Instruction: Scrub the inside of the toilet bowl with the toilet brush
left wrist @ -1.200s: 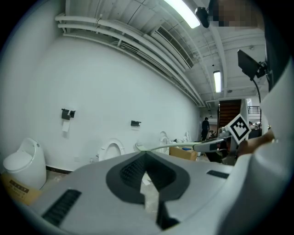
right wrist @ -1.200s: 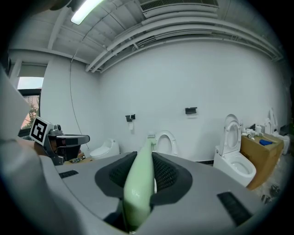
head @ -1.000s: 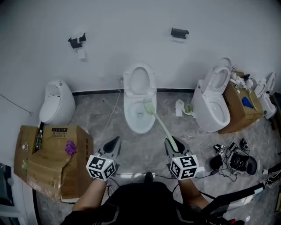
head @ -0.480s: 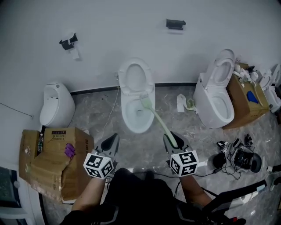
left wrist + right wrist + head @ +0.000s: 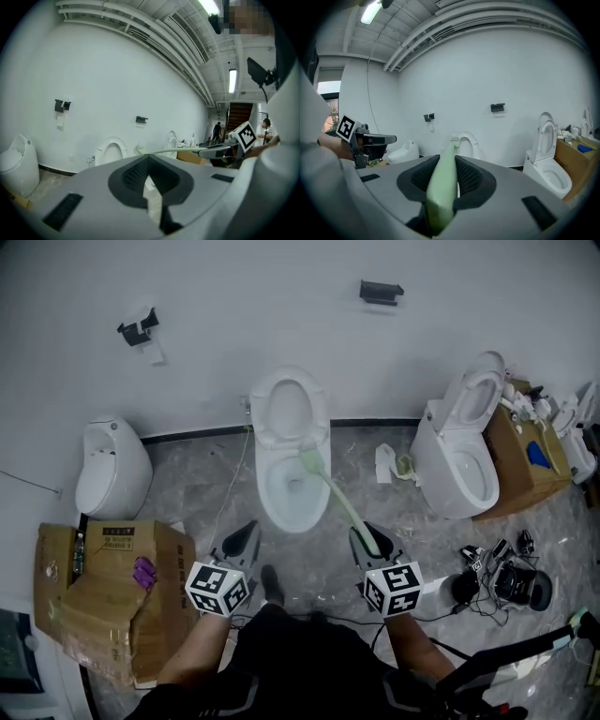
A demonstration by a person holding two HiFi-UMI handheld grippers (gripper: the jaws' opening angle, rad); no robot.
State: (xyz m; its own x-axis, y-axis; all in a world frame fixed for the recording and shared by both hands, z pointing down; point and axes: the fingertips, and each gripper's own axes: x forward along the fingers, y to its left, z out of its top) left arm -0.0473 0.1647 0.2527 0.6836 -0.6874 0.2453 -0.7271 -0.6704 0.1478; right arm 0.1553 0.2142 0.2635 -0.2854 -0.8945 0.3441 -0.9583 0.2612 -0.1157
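Near toilet bowl (image 5: 281,507): right gripper (image 5: 362,534) fingers pinch toilet brush (image 5: 339,501); left gripper (image 5: 249,529) fingers pressed together.

white wall (image 5: 281,306), grey marbled floor (image 5: 197,493), cardboard box (image 5: 94,601) left, spare toilet (image 5: 459,474) right, strip light (image 5: 371,12) overhead.

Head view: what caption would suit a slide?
Right gripper holds green toilet brush at the open toilet bowl; left gripper shut, empty.

The toilet (image 5: 292,520) looks glossy white ceramic; the brush (image 5: 341,502) matt pale-green plastic. Left of the toilet, a cardboard box (image 5: 103,587), matt and creased.
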